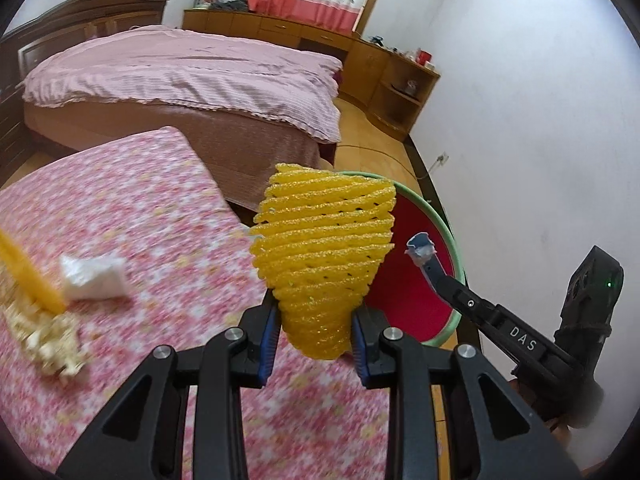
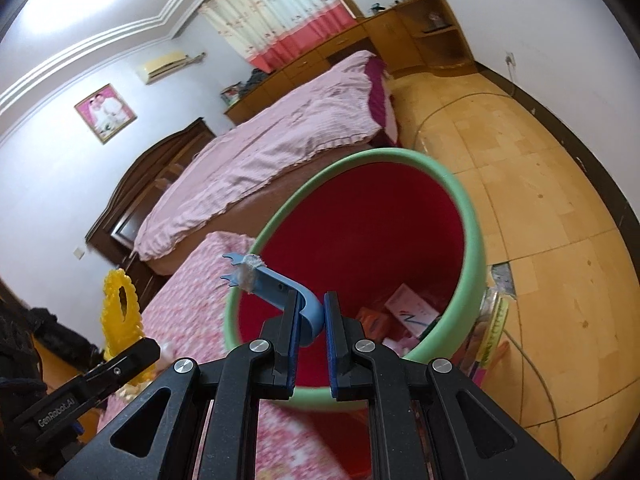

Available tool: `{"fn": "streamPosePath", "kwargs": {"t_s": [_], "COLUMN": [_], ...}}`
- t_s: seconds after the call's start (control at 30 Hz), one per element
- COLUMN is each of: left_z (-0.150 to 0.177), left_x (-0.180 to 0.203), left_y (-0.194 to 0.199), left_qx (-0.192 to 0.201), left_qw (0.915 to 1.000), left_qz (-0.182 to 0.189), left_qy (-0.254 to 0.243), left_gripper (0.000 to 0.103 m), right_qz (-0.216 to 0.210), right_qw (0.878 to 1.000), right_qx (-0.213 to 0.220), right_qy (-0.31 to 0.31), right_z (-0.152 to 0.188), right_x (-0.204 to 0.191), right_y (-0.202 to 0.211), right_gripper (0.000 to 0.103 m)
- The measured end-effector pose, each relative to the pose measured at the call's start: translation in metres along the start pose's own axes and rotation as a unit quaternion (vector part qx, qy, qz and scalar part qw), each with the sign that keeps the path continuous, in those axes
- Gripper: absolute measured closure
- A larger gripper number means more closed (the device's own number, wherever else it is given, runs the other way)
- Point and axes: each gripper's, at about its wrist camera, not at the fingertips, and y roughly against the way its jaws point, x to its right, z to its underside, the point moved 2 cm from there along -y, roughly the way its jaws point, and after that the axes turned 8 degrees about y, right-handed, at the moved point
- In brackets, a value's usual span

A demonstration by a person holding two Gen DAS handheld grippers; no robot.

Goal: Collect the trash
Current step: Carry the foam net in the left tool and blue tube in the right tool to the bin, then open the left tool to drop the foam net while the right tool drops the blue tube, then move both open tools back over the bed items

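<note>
Left gripper (image 1: pixel 316 334) clamped on ribbed yellow foam-net sleeve (image 1: pixel 324 256). Right gripper (image 2: pixel 311 320) pinched shut on curved blue plastic hook (image 2: pixel 280 286) — green-rimmed, red-lined round bin (image 2: pixel 472 236) just beyond.

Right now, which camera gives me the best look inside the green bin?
The right wrist view. It looks down into the green bin, showing its red lining and a few packets lying at the bottom. In the left wrist view the yellow foam net held in the left gripper hides most of the bin.
</note>
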Motion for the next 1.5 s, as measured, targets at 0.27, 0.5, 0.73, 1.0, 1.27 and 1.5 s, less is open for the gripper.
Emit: {"fn": "streamPosePath", "kwargs": {"t_s": [0.27,0.5,0.73,1.0,1.27,1.5], "left_z": [-0.004,-0.005,-0.005,-0.003,-0.002,-0.001], "left_x": [0.023,0.027,0.026,0.021,0.006,-0.018], "left_y": [-0.034,-0.047,-0.049,-0.043,-0.024,0.000], "left_qx": [-0.027,-0.035,-0.036,-0.033,-0.021,-0.001], "left_qw": [0.9993,0.9989,0.9990,0.9992,0.9996,0.9990], "left_qz": [0.005,0.004,-0.007,-0.009,-0.016,-0.033], "left_qy": [-0.025,-0.030,-0.025,-0.019,0.000,0.030], "left_gripper": [0.072,0.062,0.050,0.050,0.050,0.050], "right_qz": [0.016,0.017,0.016,0.014,0.009,-0.003], "right_qw": [1.000,0.999,0.999,0.999,1.000,1.000], "right_qx": [-0.006,-0.009,-0.018,-0.015,-0.007,-0.011], "right_qy": [-0.019,-0.028,-0.035,-0.031,-0.029,-0.018], "right_z": [-0.002,-0.004,-0.003,-0.004,-0.002,0.003], "right_x": [0.023,0.031,0.034,0.030,0.024,0.011], "right_y": [-0.008,-0.012,-0.017,-0.015,-0.008,-0.002], "right_gripper": [0.092,0.089,0.088,0.077,0.058,0.051]}}
